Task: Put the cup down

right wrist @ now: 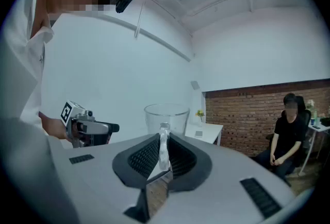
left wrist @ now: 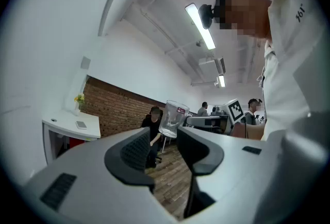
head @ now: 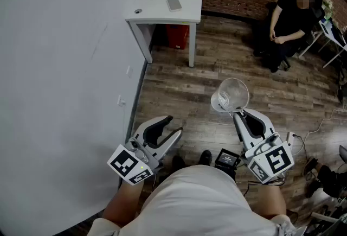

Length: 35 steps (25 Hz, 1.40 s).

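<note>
The cup, clear glass, sits clamped by its wall between the jaws of my right gripper, held above the wooden floor. My left gripper hangs open and empty off to the side; a white table stands farther ahead.

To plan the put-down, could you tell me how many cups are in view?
1. The clear cup is clamped in the right tool, over the wooden floor. Others may sit outside view.
</note>
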Each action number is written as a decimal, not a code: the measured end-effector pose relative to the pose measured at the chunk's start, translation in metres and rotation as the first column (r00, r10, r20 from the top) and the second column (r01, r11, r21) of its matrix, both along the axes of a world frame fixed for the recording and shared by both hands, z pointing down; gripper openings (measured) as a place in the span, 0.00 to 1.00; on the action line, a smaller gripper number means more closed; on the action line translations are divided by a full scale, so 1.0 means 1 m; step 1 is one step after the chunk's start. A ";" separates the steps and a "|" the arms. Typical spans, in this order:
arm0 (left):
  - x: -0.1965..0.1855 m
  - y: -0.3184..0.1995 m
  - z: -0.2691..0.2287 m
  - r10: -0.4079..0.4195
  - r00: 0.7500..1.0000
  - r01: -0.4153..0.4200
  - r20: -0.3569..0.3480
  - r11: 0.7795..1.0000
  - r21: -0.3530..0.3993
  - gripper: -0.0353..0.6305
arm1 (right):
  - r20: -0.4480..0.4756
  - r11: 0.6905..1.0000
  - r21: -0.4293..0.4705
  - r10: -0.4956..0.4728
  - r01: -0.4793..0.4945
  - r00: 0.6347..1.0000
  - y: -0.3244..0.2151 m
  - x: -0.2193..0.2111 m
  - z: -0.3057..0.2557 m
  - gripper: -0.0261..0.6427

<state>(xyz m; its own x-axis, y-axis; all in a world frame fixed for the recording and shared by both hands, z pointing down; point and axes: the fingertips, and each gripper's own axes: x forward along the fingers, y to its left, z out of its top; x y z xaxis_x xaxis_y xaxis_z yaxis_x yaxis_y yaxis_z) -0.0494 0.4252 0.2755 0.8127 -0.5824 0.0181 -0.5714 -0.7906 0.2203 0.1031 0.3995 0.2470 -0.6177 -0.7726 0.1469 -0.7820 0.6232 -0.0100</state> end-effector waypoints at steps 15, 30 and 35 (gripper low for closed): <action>0.006 0.001 0.005 0.002 1.000 -0.003 -0.009 1.000 -0.025 0.28 | 0.002 1.000 -0.006 0.003 -0.003 1.000 0.000 0.008 0.006 0.10; 0.016 0.002 0.007 0.007 1.000 -0.007 -0.011 0.999 -0.047 0.28 | 0.046 1.000 -0.018 0.009 -0.008 0.999 -0.002 0.023 0.002 0.10; 0.020 0.000 0.007 0.006 1.000 -0.007 -0.010 0.998 -0.055 0.28 | 0.061 0.999 -0.029 0.021 -0.019 0.998 -0.004 0.031 0.001 0.10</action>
<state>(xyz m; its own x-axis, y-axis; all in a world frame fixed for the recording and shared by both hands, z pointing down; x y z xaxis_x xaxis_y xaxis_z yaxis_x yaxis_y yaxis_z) -0.0291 0.4254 0.2827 0.8168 -0.5754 0.0416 -0.5638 -0.7808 0.2694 0.1336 0.3960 0.2483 -0.6108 -0.7808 0.1316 -0.7915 0.6065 -0.0757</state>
